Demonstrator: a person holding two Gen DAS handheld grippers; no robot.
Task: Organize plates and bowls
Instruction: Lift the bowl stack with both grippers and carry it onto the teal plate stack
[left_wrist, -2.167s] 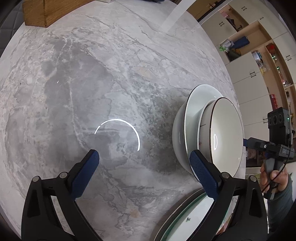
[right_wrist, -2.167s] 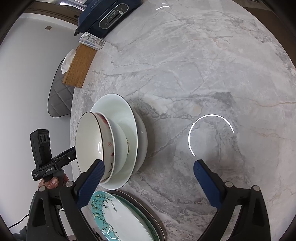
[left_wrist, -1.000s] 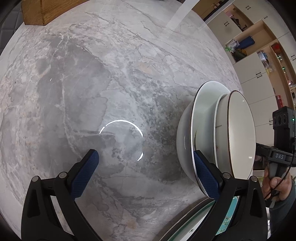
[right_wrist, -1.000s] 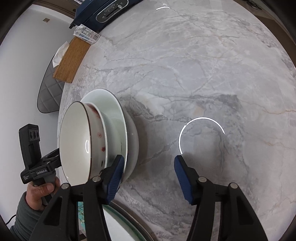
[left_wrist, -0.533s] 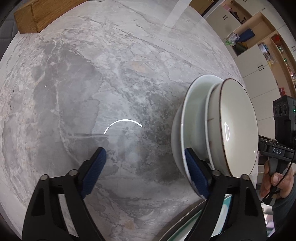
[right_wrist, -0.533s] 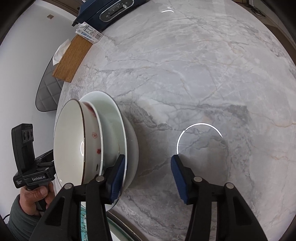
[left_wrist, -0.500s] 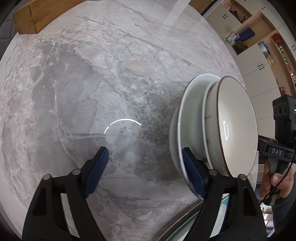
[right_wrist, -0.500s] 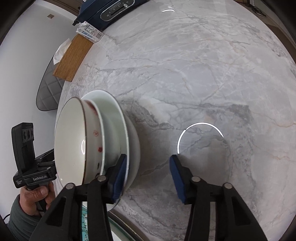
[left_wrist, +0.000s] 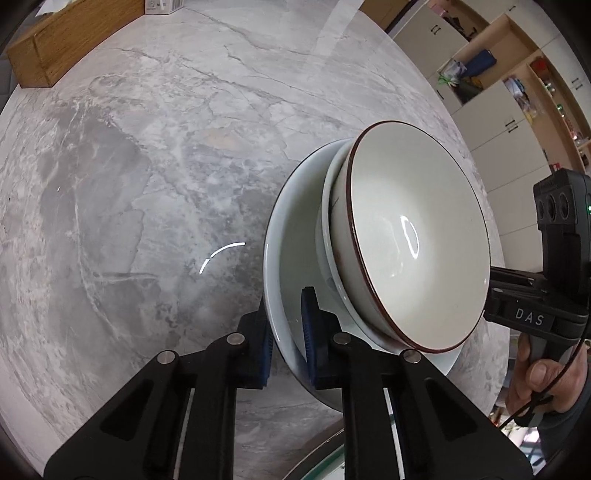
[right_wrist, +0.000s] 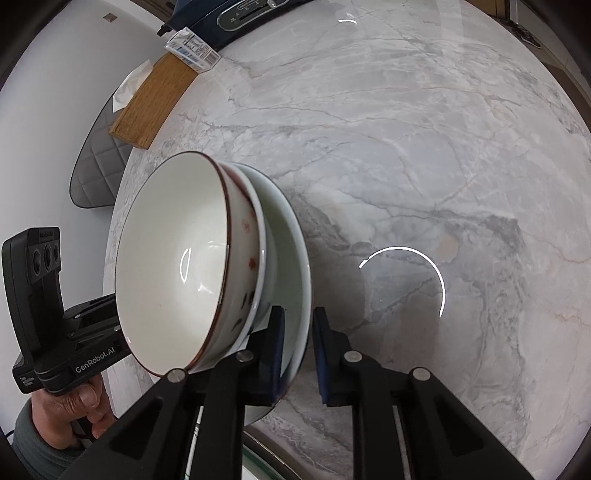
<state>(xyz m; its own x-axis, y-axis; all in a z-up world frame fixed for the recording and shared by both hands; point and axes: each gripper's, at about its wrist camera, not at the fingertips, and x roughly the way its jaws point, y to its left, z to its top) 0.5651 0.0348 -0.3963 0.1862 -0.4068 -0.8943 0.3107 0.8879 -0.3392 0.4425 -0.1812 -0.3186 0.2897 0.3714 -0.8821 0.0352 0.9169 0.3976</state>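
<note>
A stack of bowls stands on the marble table (left_wrist: 129, 184): a cream bowl with a dark red rim (left_wrist: 413, 236) nested in a white bowl, inside a wide pale white bowl (left_wrist: 291, 273). My left gripper (left_wrist: 286, 325) is shut on the near rim of the wide bowl. My right gripper (right_wrist: 297, 332) is shut on the opposite rim of the same wide bowl (right_wrist: 291, 266), with the cream bowl (right_wrist: 173, 266) on top. Each view shows the other hand-held gripper behind the stack.
A wooden box (right_wrist: 155, 96) and a dark blue appliance (right_wrist: 236, 14) sit at the table's far edge. A green-rimmed plate (left_wrist: 325, 458) lies at the near edge under the grippers. Cabinets and shelves (left_wrist: 498, 92) stand beyond the table.
Both grippers have closed from wide open onto opposite rims of the wide bowl. The bowl stack now looks larger and tilted in both views.
</note>
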